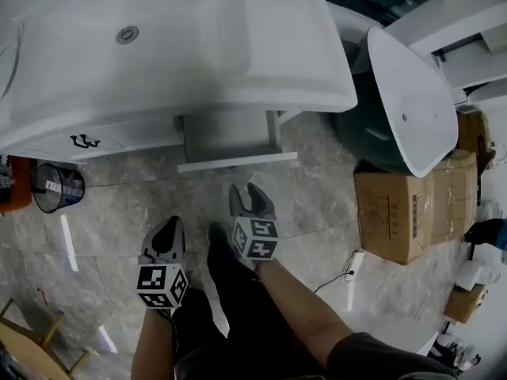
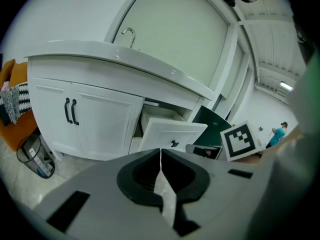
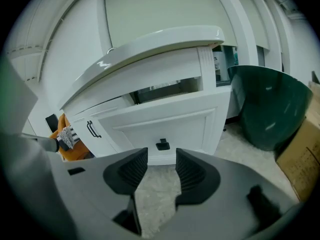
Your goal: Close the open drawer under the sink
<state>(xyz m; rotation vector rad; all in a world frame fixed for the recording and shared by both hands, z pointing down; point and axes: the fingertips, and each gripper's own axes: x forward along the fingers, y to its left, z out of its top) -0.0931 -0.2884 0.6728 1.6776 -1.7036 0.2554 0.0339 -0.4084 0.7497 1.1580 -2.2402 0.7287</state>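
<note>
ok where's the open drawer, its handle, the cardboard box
open drawer (image 3: 170, 121), right gripper view, front panel
drawer handle (image 3: 162, 144), right gripper view, black pull's centre
cardboard box (image 1: 396, 212), head view, largest visible face

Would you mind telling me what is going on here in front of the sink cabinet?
A person stands facing the white sink cabinet, with a two-jaw gripper in each hand. The white drawer with a small black handle under the sink stands pulled out. The right gripper points at the drawer's front, jaws open and empty. The left gripper has its jaws together on nothing. Neither touches the drawer, so closing has not begun.
</note>
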